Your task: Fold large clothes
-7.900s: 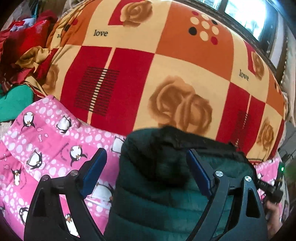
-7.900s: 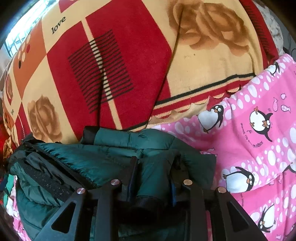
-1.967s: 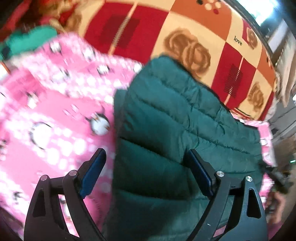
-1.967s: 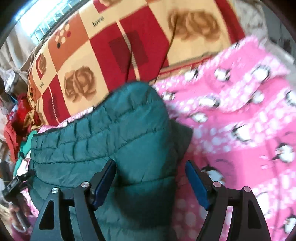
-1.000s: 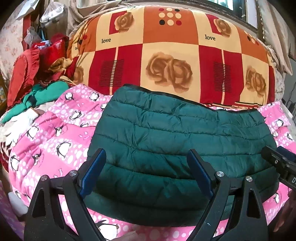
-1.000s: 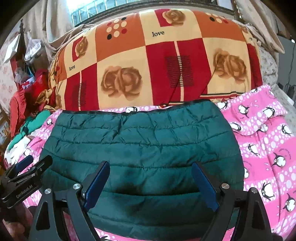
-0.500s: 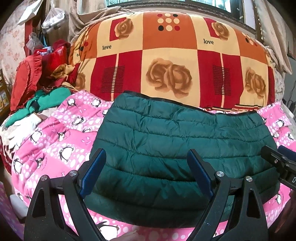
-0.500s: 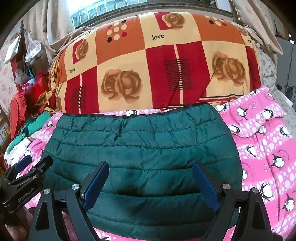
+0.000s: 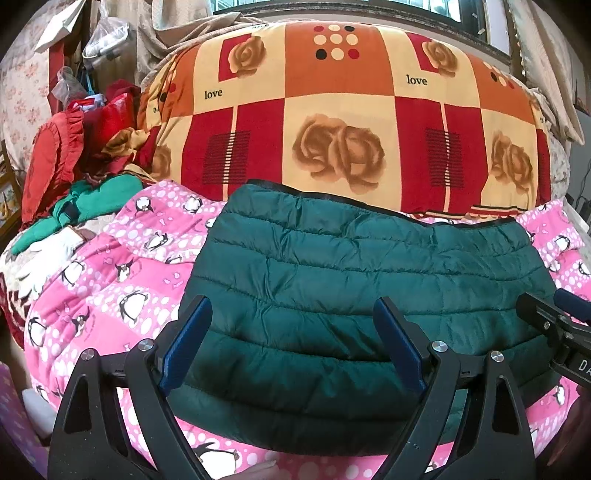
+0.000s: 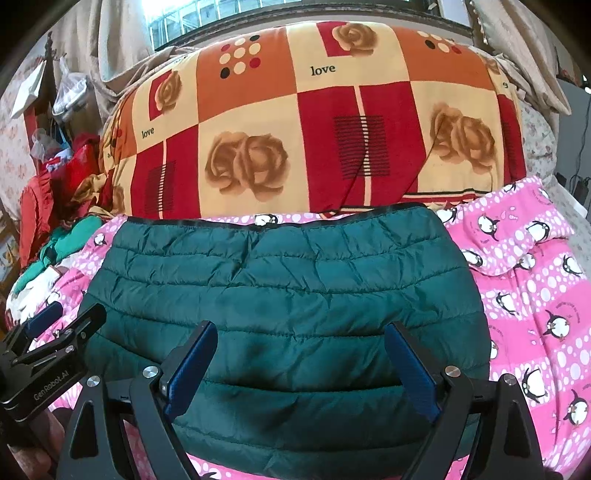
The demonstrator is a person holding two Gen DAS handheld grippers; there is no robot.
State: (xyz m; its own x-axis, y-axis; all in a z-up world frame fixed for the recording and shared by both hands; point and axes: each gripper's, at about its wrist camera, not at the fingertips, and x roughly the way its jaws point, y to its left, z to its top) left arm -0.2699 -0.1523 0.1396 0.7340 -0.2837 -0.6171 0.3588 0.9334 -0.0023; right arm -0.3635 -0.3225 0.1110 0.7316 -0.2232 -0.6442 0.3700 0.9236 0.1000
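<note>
A: Status of garment?
B: Dark green quilted jacket (image 9: 354, 280) lies folded into a wide, flat block on the pink penguin-print sheet (image 9: 110, 280) of the bed. Far edge w/ black trim sits just beside the base of the big rose-check blanket roll (image 9: 332, 110); near edge faces both cameras.

A: Left gripper?
B: Left gripper (image 9: 291, 332) is above the near left part of the jacket, jaws wide apart, nothing between the blue pads. No contact w/ fabric visible.

A: Right gripper?
B: Right gripper (image 10: 299, 354) is above the near right part, jaws wide, nothing clamped. Pads are clear of the jacket. Each unit shows at the edge of the other's view, approx. side by side.

A: Surroundings?
B: Left of the bed: pile of red cloth (image 9: 66, 147) and green clothes (image 9: 92, 199), well apart from the jacket. Window (image 10: 207, 11) behind the blanket roll. A thin dark cord (image 10: 354, 177) runs down the blanket's front in the right wrist view
</note>
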